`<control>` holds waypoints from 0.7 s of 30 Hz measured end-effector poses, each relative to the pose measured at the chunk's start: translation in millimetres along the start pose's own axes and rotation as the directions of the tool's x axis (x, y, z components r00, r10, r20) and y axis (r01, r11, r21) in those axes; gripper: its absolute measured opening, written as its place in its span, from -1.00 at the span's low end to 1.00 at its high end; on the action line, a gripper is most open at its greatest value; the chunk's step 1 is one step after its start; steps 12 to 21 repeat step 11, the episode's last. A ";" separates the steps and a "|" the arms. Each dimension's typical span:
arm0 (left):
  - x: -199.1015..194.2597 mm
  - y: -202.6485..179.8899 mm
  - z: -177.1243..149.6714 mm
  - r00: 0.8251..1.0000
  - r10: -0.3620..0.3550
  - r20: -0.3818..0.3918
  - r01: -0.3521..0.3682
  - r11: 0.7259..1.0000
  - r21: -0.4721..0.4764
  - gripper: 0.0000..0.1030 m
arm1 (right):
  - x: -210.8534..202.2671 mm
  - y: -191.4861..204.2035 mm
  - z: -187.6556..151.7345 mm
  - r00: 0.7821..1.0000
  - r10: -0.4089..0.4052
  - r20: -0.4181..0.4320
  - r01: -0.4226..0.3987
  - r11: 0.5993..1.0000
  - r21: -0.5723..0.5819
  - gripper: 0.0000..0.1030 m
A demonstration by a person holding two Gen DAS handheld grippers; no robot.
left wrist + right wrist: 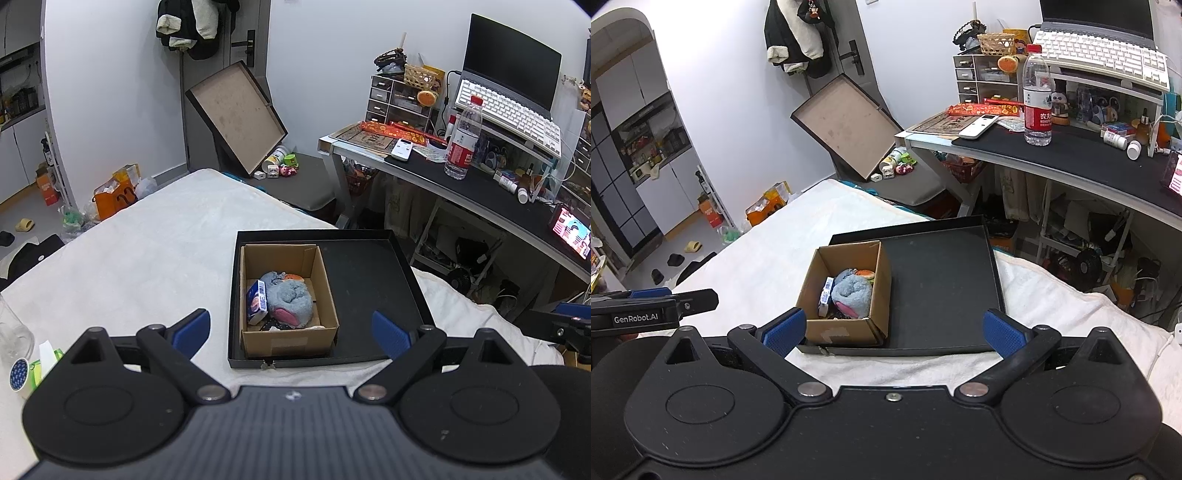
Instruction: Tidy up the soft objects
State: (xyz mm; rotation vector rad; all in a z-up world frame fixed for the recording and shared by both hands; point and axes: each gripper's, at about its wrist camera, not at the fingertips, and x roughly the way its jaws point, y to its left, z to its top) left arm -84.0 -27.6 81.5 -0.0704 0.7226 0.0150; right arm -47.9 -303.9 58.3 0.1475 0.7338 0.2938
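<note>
Both claws, left gripper (pixel 291 328) and right gripper (pixel 892 330), gape empty (blue pads spread); ahead, a cardboard box (pixel 288 341) holds a grey plush toy (pixel 290 301).

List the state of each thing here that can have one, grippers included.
Left gripper: open, holding nothing.
Right gripper: open, holding nothing.
Brown cardboard box: flaps open, upright in the tray.
Shallow black tray: uncovered.
Grey-blue plush toy: inside the box.
Clear plastic water bottle: upright, capped.

Left claw (pixel 291 330) and right claw (pixel 892 330) side by side, both wide apart, nothing between their fingers.
</note>
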 end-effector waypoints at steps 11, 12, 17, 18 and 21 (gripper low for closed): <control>5.2 3.1 4.1 1.000 -0.025 -0.017 0.025 1.000 0.018 0.82 | 7.9 -0.2 -0.1 1.000 -0.013 0.007 0.013 1.000 -0.025 1.00; 5.2 3.1 4.1 1.000 -0.025 -0.017 0.025 1.000 0.018 0.82 | 7.9 -0.2 -0.1 1.000 -0.013 0.007 0.013 1.000 -0.025 1.00; 5.2 3.1 4.1 1.000 -0.025 -0.017 0.025 1.000 0.018 0.82 | 7.9 -0.2 -0.1 1.000 -0.013 0.007 0.013 1.000 -0.025 1.00; 5.2 3.1 4.1 1.000 -0.025 -0.017 0.025 1.000 0.018 0.82 | 7.9 -0.2 -0.1 1.000 -0.013 0.007 0.013 1.000 -0.025 1.00; 5.2 3.1 4.1 1.000 -0.025 -0.017 0.025 1.000 0.018 0.82 | 7.9 -0.2 -0.1 1.000 -0.013 0.007 0.013 1.000 -0.025 1.00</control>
